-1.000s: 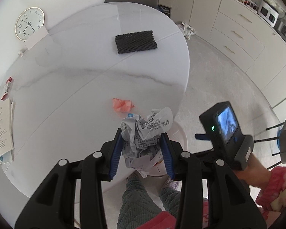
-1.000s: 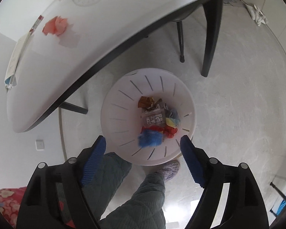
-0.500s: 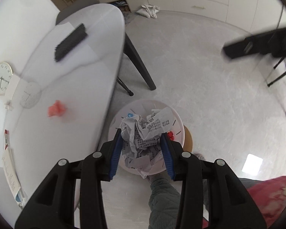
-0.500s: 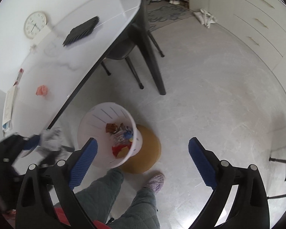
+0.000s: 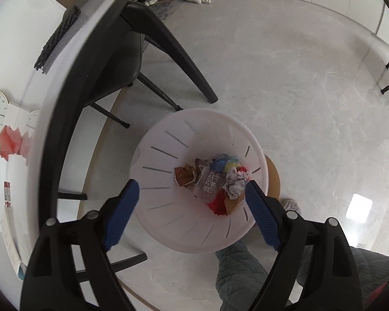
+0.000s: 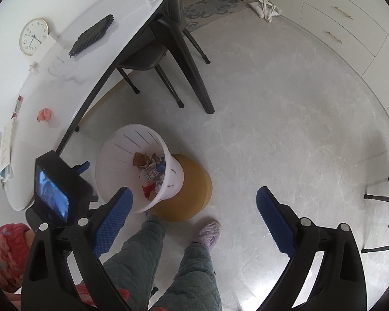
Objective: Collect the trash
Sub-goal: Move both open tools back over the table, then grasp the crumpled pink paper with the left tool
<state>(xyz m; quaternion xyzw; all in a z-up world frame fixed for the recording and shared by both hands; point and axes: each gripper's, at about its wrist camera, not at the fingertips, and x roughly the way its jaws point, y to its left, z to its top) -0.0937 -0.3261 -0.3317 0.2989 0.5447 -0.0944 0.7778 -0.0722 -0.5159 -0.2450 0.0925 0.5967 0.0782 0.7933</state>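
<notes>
The left claw (image 5: 190, 216) hangs right over the white bin (image 5: 166, 140), and its blue fingers (image 5: 120, 213) are spread wide with nothing between them. The right claw (image 6: 194, 219) is released too, wide apart over the bare floor (image 6: 285, 119), with nothing in it.

The crumpled white paper ball (image 5: 234, 184) lies inside the bin, at about 3 o'clock in the pile, just beside the right-hand finger of the left claw. Around it sit a brown wrapper (image 5: 185, 176), a clear packet with black print (image 5: 210, 184), something blue and yellow (image 5: 225, 164) and a red scrap (image 5: 217, 203). The trash is heaped up, so it is hard to tell where one bit stops and the next starts. In the right wrist view the pile is small and mostly hidden by the bin wall.

A pink paper wad (image 6: 44, 114) lies on the white surface (image 6: 64, 83), well apart from the bin. In the left wrist view it is blurry and sits at 9 o'clock by the edge of the picture. A dark mat (image 6: 92, 35) lies farther along the surface, toward 11 o'clock. A round clock (image 6: 33, 36) stands at the wall side. Papers (image 6: 6, 153) at the near end are cut off by the picture edge.

The bin stands on the pale grey floor, touching a flat round brown pad (image 6: 189, 191) that it partly hides. A dark chair (image 6: 147, 51) is tucked under the surface. White drawers (image 6: 345, 13) line the far wall at 1 o'clock, and a cloth bag (image 6: 265, 9) lies on the floor near them.
</notes>
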